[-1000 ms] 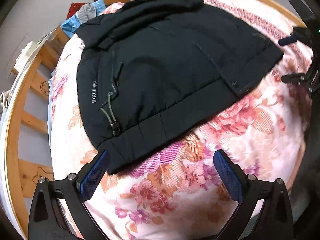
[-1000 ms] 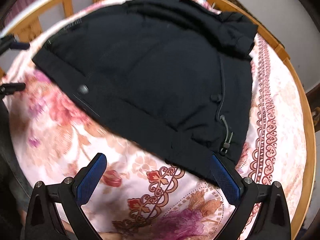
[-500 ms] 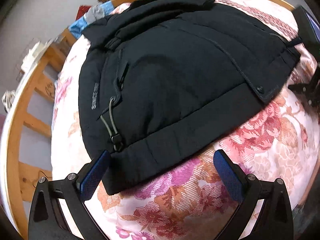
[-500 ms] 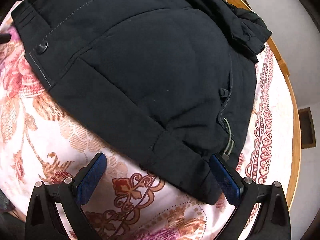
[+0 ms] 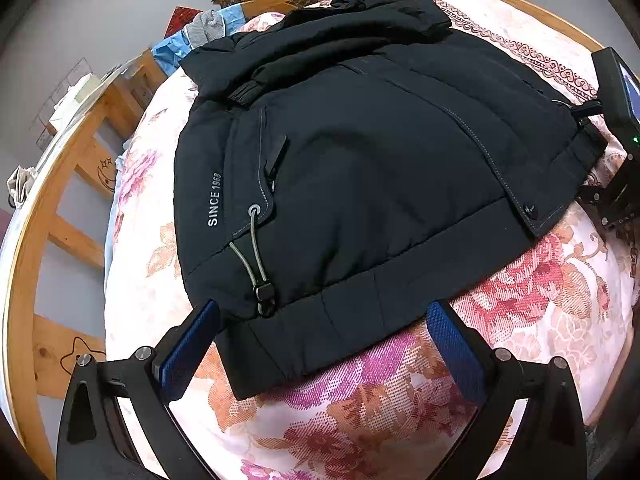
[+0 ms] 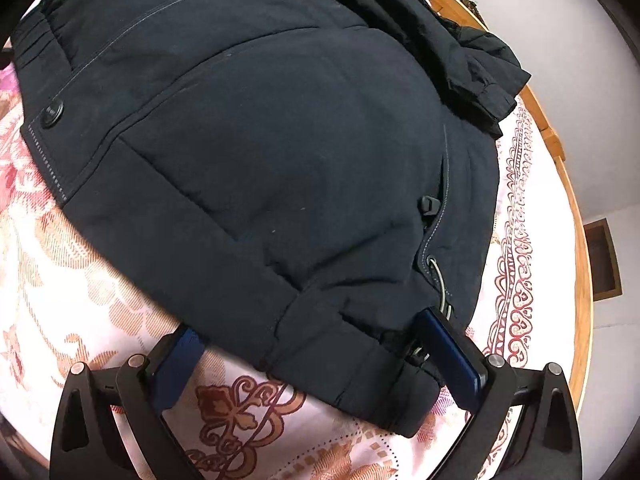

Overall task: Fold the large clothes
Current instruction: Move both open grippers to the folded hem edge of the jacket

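A large dark navy padded jacket (image 5: 360, 168) lies spread on a floral bedspread (image 5: 540, 300), hem toward me, with "SINCE 1968" printed on one side. My left gripper (image 5: 320, 344) is open, its blue pads on either side of the hem's left corner by the grey drawcord (image 5: 256, 264). In the right wrist view the jacket (image 6: 260, 152) fills the frame; my right gripper (image 6: 312, 360) is open around the hem's right corner, its right pad against the drawcord toggle (image 6: 440, 300). The right gripper's body (image 5: 616, 120) shows at the left view's far right edge.
A wooden bed rail (image 5: 24, 240) runs along the left side and another rail (image 6: 576, 240) along the right. Blue and grey clothes (image 5: 200, 32) lie at the bed's head. A wall stands behind the bed.
Both grippers have moved forward and down to the jacket's hem; its bottom corners now sit between the open pads. The jacket has not moved.
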A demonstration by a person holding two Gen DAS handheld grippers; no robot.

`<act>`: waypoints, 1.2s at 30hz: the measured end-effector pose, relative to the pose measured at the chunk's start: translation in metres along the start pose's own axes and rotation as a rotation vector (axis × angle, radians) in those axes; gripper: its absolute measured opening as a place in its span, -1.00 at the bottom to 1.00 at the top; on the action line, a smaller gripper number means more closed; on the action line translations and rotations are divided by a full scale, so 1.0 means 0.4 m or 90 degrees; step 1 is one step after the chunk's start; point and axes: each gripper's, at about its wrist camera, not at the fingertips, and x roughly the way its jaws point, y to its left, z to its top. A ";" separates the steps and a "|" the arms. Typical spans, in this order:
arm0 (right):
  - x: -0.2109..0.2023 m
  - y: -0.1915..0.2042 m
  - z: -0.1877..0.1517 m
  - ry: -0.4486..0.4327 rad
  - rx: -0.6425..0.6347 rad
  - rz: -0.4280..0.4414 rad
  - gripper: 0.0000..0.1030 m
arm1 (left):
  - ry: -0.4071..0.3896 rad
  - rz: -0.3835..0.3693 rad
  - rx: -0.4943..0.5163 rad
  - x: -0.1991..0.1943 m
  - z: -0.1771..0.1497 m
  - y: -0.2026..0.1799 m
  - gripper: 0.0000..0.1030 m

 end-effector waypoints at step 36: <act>-0.100 -0.144 0.005 -0.176 0.207 0.097 0.98 | -0.013 0.052 0.168 0.038 -0.025 -0.049 0.86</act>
